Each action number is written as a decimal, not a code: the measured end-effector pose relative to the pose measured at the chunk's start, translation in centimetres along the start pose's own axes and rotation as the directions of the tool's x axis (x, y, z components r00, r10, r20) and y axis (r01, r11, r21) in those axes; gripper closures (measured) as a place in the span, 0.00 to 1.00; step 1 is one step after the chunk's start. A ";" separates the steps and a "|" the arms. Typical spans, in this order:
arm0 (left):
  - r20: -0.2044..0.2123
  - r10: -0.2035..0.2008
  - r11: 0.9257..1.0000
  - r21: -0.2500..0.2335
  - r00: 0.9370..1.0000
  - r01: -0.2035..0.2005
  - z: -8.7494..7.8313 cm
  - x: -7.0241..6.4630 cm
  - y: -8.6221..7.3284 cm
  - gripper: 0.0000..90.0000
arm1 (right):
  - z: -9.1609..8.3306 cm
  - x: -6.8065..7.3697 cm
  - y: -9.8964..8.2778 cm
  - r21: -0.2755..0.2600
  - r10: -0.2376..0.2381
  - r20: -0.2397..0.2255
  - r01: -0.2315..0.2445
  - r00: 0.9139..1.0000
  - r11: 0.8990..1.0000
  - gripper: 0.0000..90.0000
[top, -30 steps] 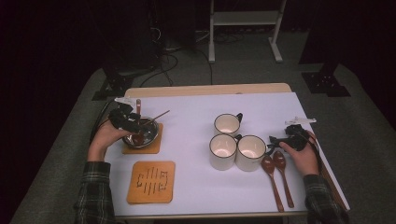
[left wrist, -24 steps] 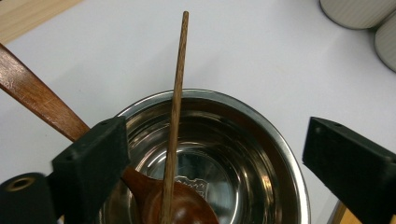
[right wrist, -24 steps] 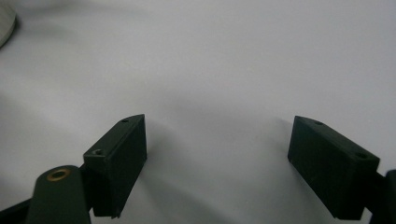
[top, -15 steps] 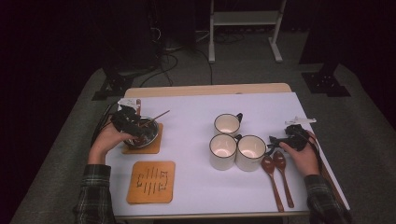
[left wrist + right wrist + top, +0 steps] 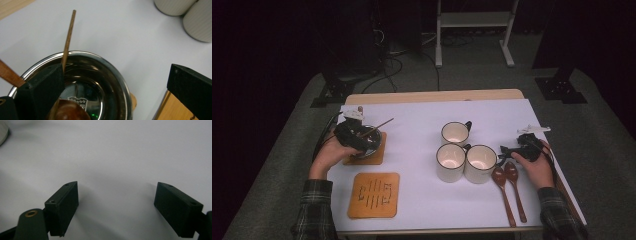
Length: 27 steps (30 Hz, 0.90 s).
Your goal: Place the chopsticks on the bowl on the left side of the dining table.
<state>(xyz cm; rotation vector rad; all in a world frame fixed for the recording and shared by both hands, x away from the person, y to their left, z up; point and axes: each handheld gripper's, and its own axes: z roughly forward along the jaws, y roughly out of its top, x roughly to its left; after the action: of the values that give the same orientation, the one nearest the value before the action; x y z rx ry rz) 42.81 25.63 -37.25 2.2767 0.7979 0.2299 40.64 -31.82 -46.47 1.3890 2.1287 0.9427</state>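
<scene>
One round, shiny steel bowl [image 5: 100,82] is seen on the far wooden coaster [image 5: 374,155] at the table's left, with one wooden spoon [image 5: 68,37] leaning inside it. The left gripper [image 5: 357,137] hangs over the bowl; its jaws have just been opening and now stand wide, nothing clamped. A second square coaster [image 5: 374,195] lies nearer. Three white ribbed mugs [image 5: 452,162] are clustered at centre, two brown spoons [image 5: 507,190] beside them. The right gripper [image 5: 514,150] rests with jaws apart, empty.
</scene>
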 end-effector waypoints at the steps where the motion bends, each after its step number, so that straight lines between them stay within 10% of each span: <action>1: 0.001 0.004 1.000 -0.001 1.000 -0.004 0.0 -0.3 0.1 0.00 | 0.0 0.0 0.0 0.000 0.000 0.000 0.000 1.000 1.000 0.20; 27: 0.018 0.074 0.997 -0.035 0.997 -0.074 0.0 -5.7 0.3 0.00 | 0.0 0.0 0.0 -0.001 0.000 0.001 0.000 1.000 1.000 0.20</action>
<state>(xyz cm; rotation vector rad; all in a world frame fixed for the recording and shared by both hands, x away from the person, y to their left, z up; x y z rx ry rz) 38.46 22.00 -36.66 2.2755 0.6954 0.2534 40.61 -31.80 -46.46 1.3888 2.1278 0.9424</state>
